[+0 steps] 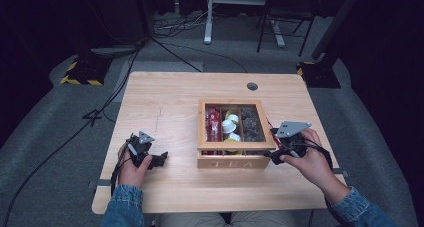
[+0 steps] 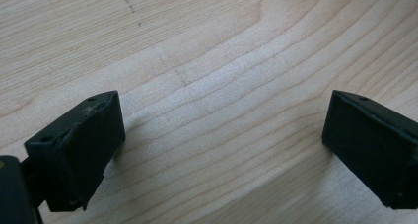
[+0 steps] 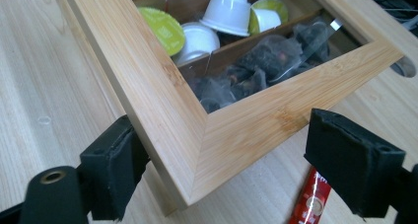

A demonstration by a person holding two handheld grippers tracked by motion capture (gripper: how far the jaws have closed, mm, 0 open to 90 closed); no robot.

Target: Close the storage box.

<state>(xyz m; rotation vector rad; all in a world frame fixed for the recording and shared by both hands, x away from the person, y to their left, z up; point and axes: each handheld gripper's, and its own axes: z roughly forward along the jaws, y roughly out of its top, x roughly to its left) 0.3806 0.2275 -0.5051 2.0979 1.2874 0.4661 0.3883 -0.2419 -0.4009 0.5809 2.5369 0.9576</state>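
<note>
A bamboo tea box [image 1: 233, 160] with a glass-windowed lid [image 3: 197, 145] stands right of the table's middle, lid down. Through the glass I see red sachets [image 1: 212, 124], white and green capsules [image 3: 229, 12] and dark tea bags [image 3: 266, 61]. My right gripper [image 1: 273, 153] is at the box's near right corner. In the right gripper view, the right gripper [image 3: 231, 165] stands open with its jaws astride the lid's corner, the right pad clear of the wood. A red sachet [image 3: 308, 199] lies on the table beside that jaw. My left gripper [image 1: 159, 160] rests left of the box. In its own view the left gripper [image 2: 222, 150] is open over bare wood.
The wooden table [image 1: 165, 102] has a round cable hole [image 1: 252, 86] at its far edge. Beyond it are grey carpet, cables, stand bases with striped tape [image 1: 80, 72] and desk legs [image 1: 207, 22]. Bare tabletop lies left of and behind the box.
</note>
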